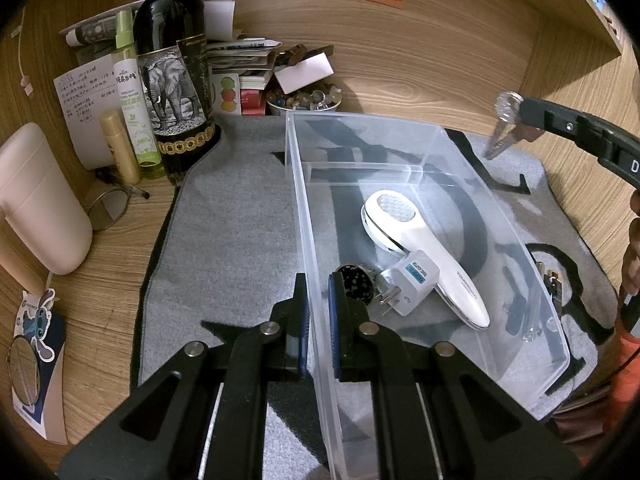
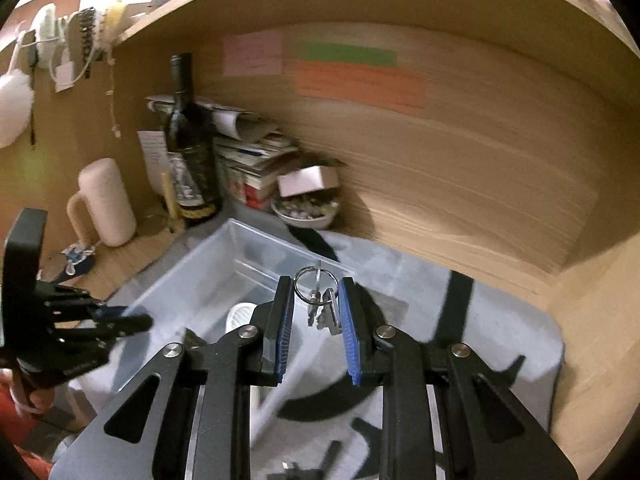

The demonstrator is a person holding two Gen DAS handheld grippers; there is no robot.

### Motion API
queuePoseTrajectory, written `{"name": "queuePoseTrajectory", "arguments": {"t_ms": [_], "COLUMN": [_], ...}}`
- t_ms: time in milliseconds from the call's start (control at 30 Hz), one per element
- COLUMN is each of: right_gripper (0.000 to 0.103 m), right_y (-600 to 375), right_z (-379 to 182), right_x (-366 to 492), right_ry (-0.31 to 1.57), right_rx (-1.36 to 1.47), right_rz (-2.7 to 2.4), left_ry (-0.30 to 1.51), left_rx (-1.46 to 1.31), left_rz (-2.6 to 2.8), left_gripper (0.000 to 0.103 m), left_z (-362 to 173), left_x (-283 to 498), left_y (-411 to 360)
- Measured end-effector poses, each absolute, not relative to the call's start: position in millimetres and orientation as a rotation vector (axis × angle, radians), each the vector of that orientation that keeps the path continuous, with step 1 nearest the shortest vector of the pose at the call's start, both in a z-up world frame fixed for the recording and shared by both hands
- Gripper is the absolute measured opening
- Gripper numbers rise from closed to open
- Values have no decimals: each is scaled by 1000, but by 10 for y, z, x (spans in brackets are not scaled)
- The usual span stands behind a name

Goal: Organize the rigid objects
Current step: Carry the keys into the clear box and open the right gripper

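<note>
A clear plastic bin (image 1: 520, 240) sits on a grey mat (image 1: 232, 220). In it lie a white handheld device (image 1: 420, 248), a white plug adapter (image 1: 412, 286) and a small black round object (image 1: 356, 282). My left gripper (image 1: 318, 300) is shut on the bin's left wall near its front end. My right gripper (image 2: 316, 312) holds a ring of keys (image 2: 320, 304) in the air above the bin (image 2: 224, 264). In the left wrist view the keys (image 1: 506, 126) hang over the bin's far right corner.
A wine bottle (image 1: 172, 68), a spray bottle (image 1: 132, 96), a pink jug (image 1: 36, 196), stacked papers (image 1: 240, 60) and a bowl of stones (image 1: 304, 100) crowd the back left. A small metal item (image 1: 552, 280) lies on the mat right of the bin. Wooden walls enclose the desk.
</note>
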State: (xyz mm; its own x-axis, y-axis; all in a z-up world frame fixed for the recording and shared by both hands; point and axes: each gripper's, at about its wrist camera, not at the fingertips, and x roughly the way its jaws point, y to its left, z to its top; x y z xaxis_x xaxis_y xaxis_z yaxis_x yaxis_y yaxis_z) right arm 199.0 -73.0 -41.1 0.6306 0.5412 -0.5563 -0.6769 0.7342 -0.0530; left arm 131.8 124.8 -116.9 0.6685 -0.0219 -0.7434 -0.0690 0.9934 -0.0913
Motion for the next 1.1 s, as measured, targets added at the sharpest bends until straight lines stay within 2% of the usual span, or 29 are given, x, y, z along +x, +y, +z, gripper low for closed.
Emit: {"name": "queuePoseTrajectory", "arguments": {"t_ms": [633, 1100], "right_gripper": [21, 21], "right_y": [13, 90], "right_z": [-831, -1038], "right_x": [1969, 2069], "right_ry": [681, 791], "right_rx": [-416, -444], "right_rz": [842, 828], "left_ry": [838, 836], "left_rx": [-119, -123], "left_rz": [24, 21], "left_gripper": [8, 8], "left_z": [-1171, -1167], "left_x": [1328, 1338], "left_y": [1235, 1241]}}
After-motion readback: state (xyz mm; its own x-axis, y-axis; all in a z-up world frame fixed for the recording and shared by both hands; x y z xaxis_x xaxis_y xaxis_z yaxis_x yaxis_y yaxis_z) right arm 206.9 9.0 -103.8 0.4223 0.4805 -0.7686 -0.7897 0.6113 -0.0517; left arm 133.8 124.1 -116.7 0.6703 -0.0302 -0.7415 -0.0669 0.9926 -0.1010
